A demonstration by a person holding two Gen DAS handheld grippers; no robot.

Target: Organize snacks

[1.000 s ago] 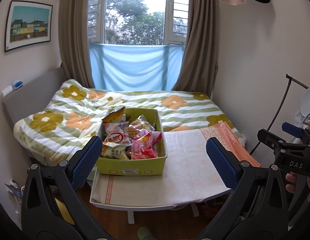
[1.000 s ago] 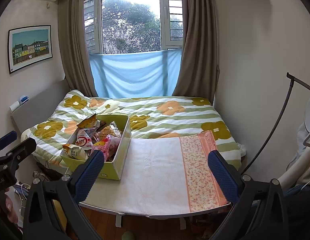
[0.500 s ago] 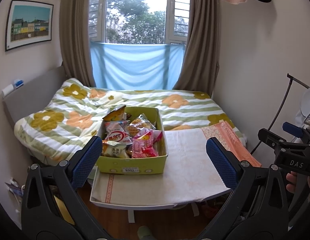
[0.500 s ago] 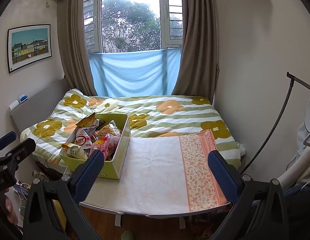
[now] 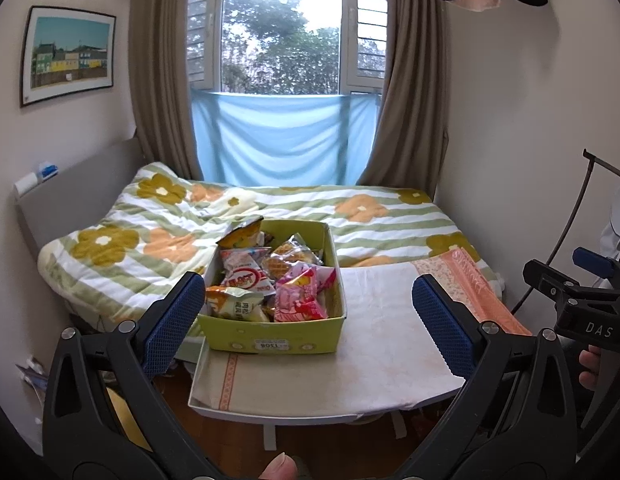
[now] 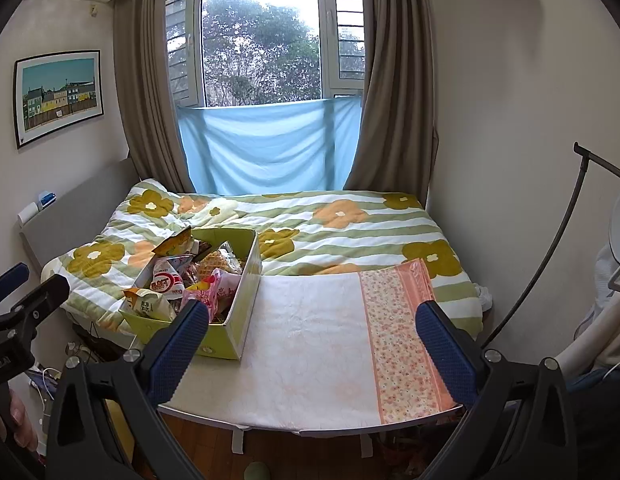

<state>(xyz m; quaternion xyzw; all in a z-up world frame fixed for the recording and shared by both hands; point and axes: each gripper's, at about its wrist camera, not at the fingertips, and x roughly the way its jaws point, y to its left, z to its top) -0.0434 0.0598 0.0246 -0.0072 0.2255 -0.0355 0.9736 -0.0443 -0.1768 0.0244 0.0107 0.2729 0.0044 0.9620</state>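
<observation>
A green cardboard box full of several snack packets stands on the left part of a small cloth-covered table. A pink packet and a red-and-white packet lie on top. My left gripper hangs open in front of the table, its blue pads framing the box, apart from it. My right gripper is open too, held over the table's near edge to the right of the box, with nothing between its fingers.
Behind the table lies a bed with a flowered striped quilt. Walls close in on both sides, a curtained window at the back. A black curved stand rises at the right. Wooden floor shows under the table.
The left gripper has drifted slightly closer to the box; the box sits a little nearer in its view. The right gripper has barely moved.
</observation>
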